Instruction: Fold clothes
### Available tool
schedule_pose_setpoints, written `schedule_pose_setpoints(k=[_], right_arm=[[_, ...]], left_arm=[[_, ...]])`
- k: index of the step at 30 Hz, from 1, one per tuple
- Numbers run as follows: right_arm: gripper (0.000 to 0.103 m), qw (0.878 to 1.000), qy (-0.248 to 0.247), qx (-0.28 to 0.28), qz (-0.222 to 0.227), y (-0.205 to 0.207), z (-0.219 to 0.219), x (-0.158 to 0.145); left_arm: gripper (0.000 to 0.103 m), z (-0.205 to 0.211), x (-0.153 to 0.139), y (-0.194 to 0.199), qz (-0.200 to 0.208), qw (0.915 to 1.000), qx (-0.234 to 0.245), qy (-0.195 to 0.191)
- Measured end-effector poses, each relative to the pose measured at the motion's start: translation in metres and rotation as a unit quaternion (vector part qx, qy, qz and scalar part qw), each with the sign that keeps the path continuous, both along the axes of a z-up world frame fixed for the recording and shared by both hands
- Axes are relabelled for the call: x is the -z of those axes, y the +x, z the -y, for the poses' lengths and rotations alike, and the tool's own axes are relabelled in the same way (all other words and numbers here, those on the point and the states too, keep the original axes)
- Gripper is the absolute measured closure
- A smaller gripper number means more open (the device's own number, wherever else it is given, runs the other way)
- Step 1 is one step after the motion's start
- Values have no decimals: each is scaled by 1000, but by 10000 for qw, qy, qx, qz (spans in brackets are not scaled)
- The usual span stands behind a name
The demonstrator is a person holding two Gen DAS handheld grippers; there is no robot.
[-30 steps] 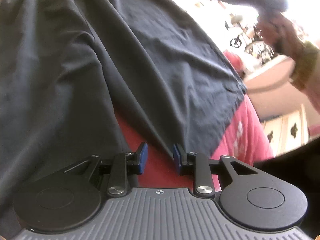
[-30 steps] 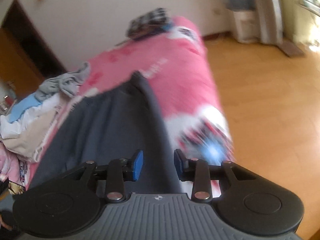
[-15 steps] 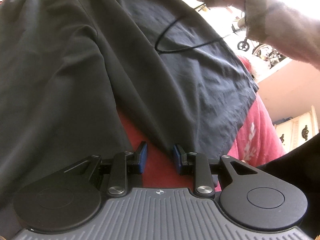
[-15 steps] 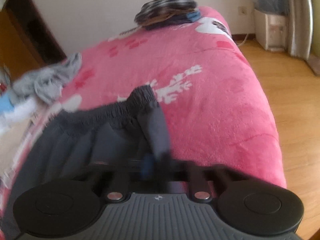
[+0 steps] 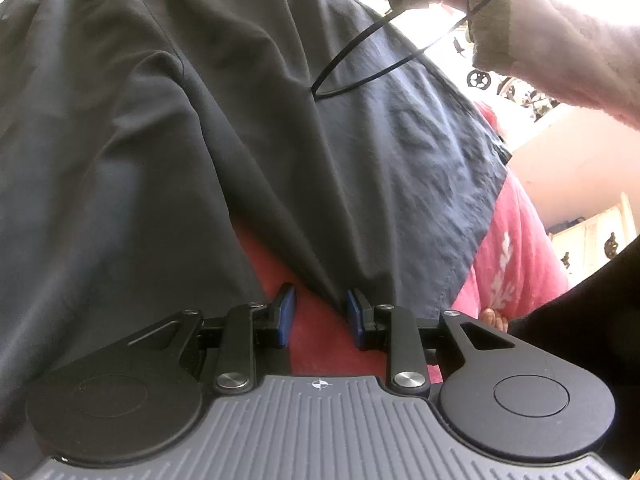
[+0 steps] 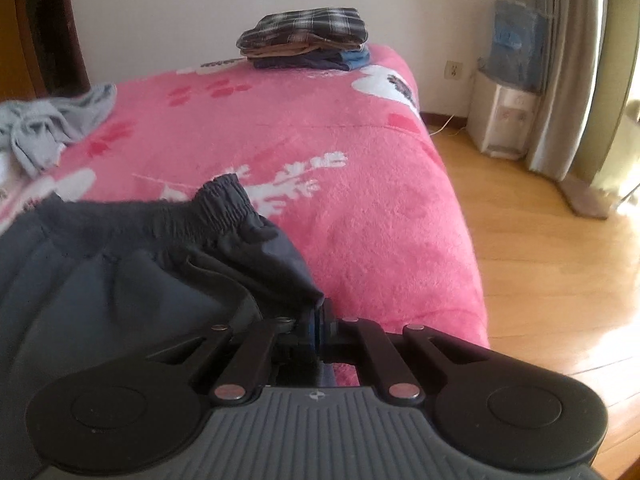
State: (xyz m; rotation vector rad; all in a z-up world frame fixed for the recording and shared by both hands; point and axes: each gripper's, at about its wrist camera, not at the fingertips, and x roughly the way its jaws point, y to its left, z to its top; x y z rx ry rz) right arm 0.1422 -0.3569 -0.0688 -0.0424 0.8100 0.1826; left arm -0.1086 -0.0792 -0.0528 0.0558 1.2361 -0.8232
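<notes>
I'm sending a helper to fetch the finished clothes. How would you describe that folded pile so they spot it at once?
Look at the pink blanket covering the bed, then its far end by the white wall. The folded pile sits there, topped by dark plaid, squared and stacked, unlike the crumpled grey clothes at the left.

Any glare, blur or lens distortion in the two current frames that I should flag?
Left wrist view: top right corner is blown out white behind the sleeve; the shorts are dim but sharp. Right wrist view: sun glare on the floor at right, soft focus on the shorts' waistband, and fisheye bending of the curtain.
</notes>
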Motion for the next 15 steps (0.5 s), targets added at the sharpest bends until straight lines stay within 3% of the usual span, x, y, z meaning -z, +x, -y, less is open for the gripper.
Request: schedule_pose_setpoints(k=[2, 4, 11, 15], right_arm=[[94, 10000, 35, 38, 59, -2, 1, -6], [78, 9997, 134, 133, 146, -7, 5, -15], [75, 9945, 820, 339, 558, -59, 34, -68], [73, 9880, 1381, 115, 687, -104, 47, -102]], left_arm=[[75, 0, 0, 1, -20, 10000, -14, -15], [74, 0, -1, 1, -35, 10000, -26, -43], [69, -1, -4, -3, 47, 9999, 66, -90], [69, -2, -5, -6, 85, 9998, 121, -120]])
